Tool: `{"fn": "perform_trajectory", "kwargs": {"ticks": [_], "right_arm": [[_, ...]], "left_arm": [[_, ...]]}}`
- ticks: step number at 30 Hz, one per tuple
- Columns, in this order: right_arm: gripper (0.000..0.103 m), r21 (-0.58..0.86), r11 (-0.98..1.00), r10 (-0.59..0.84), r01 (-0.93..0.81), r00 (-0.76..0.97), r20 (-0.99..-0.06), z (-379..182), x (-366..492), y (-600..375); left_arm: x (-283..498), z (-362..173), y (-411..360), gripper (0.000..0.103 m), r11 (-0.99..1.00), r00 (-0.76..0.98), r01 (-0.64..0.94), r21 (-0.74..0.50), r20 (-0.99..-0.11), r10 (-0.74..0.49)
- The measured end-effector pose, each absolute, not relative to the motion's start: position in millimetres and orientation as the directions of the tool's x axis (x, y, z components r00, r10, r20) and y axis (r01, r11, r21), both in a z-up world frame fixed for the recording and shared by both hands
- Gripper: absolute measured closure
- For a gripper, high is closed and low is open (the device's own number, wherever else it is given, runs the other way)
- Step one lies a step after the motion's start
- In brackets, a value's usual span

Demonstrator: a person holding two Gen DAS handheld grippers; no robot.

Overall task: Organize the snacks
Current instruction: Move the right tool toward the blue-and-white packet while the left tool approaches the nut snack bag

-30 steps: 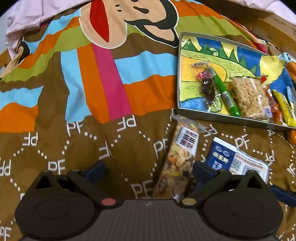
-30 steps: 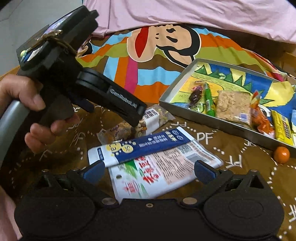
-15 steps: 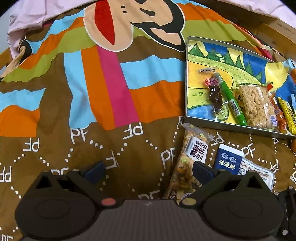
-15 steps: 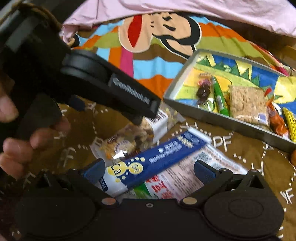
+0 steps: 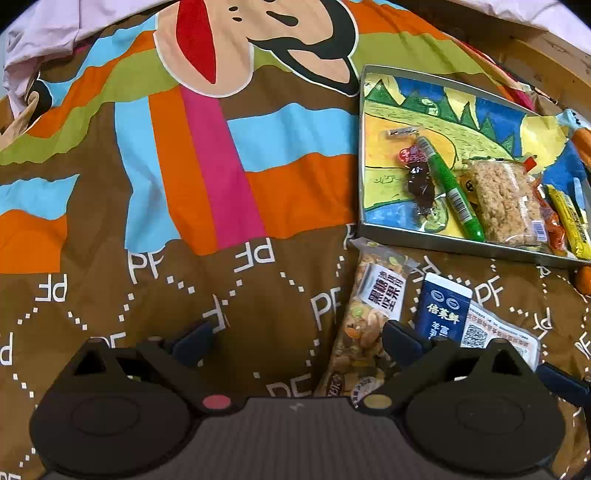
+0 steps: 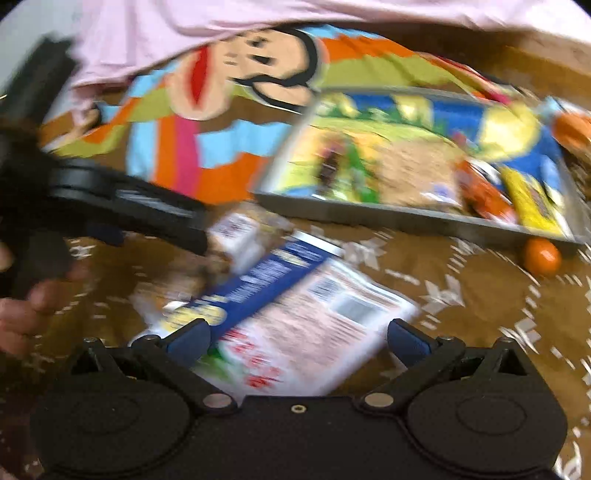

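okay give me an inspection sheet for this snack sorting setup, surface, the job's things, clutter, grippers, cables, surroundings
Surface: patterned bedspread, brown with PF lettering and coloured stripes.
Job's things: metal tray holding a green tube, a rice bar, a dark candy, a yellow bar. Outside the tray on the bedspread: nut pack, blue packet lying over a white packet, small orange fruit.
Clutter: nothing seen.
Grippers: left gripper jaws open, empty, right finger over the nut pack; right gripper jaws open, above the blue and white packets, view blurred.
Cables: nothing seen.
Surroundings: pink sheet behind; wooden frame past the tray.
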State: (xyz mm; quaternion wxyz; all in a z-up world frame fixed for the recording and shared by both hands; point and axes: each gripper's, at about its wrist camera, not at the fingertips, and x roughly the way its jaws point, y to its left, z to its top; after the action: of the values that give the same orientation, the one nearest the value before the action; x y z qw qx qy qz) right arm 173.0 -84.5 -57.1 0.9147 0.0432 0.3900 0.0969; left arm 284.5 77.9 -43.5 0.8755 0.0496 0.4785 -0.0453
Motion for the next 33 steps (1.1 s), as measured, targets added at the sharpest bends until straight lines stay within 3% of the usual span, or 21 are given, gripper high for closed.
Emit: {"fn": "perform_trajectory", "kwargs": {"ticks": [6,16,19,24,27,33], "right_arm": [[0.001,0.102,0.968,0.232,-0.228,0.670,-0.705,-61.8,188.4,-44.4],[0.006,-0.008,1.000,-0.001,-0.007,0.683,-0.730,-64.7,182.5,-83.2],[0.007,0.027,0.999,0.031,-0.017,0.690,-0.723,-66.8,183.2,-86.7],[0.004,0.081,0.988,0.150,-0.129,0.729,-0.667,-56.2,178.0,-65.2],[0.004,0.089,0.981,0.184,-0.170,0.706,-0.683,-59.1,187.1,-48.5],[0.007,0.044,0.995,0.092,-0.088,0.689,-0.719,-70.3,193.8,-55.0]], "left_arm": [[287.2,-44.1,80.3,0.003,0.992,0.536,0.122,0.026,-0.843,-0.044],[285.2,-46.8,72.6,0.016,0.983,0.532,0.179,0.036,-0.844,-0.066],[284.0,-45.1,72.0,0.023,0.980,0.532,0.195,0.029,-0.843,-0.081],[285.7,-44.5,77.1,0.023,0.983,0.529,0.184,0.014,-0.844,-0.087],[286.9,-46.0,77.6,0.023,0.983,0.524,0.185,0.002,-0.846,-0.097],[285.3,-47.3,72.7,0.028,0.975,0.521,0.221,-0.004,-0.845,-0.121]]}}
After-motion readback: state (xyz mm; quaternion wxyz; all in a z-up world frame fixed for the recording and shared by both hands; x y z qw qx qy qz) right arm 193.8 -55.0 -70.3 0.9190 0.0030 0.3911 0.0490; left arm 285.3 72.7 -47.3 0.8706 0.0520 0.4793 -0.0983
